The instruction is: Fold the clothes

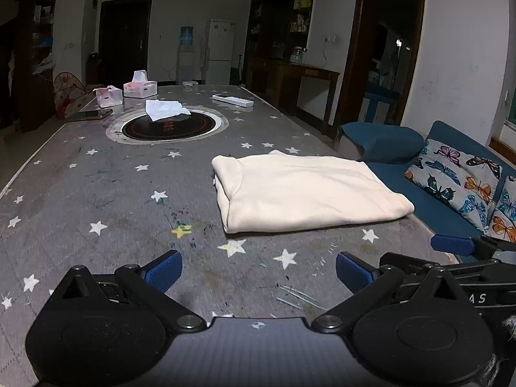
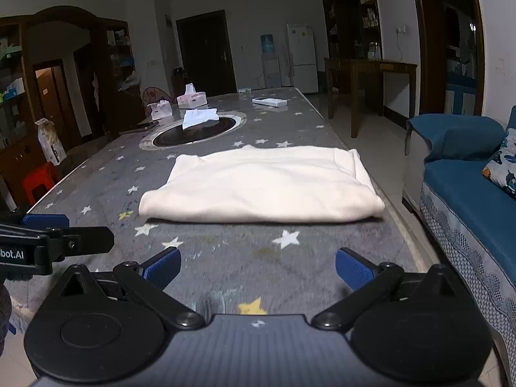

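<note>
A cream garment (image 1: 306,190) lies folded into a flat rectangle on the grey star-patterned table (image 1: 96,193), near its right edge. In the right wrist view the same garment (image 2: 264,183) sits straight ahead on the table (image 2: 225,258). My left gripper (image 1: 259,271) is open above the table's near side, short of the garment, with nothing between its blue pads. My right gripper (image 2: 258,269) is open too, held back from the garment's near edge and holding nothing. Each gripper shows at the edge of the other's view.
A round black hob (image 1: 169,125) with a white cloth (image 1: 164,109) on it sits mid-table. Tissue boxes (image 1: 140,87), a phone (image 1: 90,115) and a white remote (image 1: 232,100) lie at the far end. A blue sofa (image 2: 477,193) with butterfly cushions (image 1: 451,174) stands right of the table.
</note>
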A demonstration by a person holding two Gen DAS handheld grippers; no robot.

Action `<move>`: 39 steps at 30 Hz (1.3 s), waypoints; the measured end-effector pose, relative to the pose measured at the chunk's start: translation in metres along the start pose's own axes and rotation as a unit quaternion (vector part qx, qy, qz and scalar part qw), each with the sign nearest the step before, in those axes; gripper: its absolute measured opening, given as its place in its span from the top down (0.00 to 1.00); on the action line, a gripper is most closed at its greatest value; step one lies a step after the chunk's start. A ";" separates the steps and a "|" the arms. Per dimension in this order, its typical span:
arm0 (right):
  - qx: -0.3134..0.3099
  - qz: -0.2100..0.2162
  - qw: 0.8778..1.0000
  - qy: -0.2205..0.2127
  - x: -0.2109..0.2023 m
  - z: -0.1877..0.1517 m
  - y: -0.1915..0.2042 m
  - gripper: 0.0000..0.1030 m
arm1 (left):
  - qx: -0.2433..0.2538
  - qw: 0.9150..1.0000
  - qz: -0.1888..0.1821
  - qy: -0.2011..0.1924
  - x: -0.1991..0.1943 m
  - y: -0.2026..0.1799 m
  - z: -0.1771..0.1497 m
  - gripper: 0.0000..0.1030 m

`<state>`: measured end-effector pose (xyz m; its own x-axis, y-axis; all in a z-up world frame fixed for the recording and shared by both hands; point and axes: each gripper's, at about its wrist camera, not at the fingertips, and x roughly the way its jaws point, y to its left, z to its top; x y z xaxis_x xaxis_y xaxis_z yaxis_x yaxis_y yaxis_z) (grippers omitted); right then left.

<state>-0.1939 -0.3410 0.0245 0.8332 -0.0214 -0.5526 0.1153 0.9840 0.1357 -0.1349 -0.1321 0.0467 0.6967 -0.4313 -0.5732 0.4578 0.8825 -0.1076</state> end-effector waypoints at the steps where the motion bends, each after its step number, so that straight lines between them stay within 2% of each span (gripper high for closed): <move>1: 0.000 -0.001 1.000 0.000 -0.001 -0.001 0.000 0.00 | 0.001 1.000 0.000 0.000 -0.001 -0.001 -0.001 0.00; 25: 0.001 0.005 1.000 -0.021 -0.015 0.001 0.002 0.00 | 0.017 1.000 0.013 0.003 -0.008 -0.015 0.003 0.00; 39: 0.011 0.001 1.000 0.004 0.004 0.003 -0.008 0.00 | 0.018 0.999 0.007 0.034 0.017 -0.013 0.005 0.00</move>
<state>-0.1896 -0.3493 0.0234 0.8291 -0.0171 -0.5589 0.1245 0.9801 0.1547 -0.1264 -0.1518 0.0424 0.6652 -0.4041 -0.6279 0.4681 0.8808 -0.0710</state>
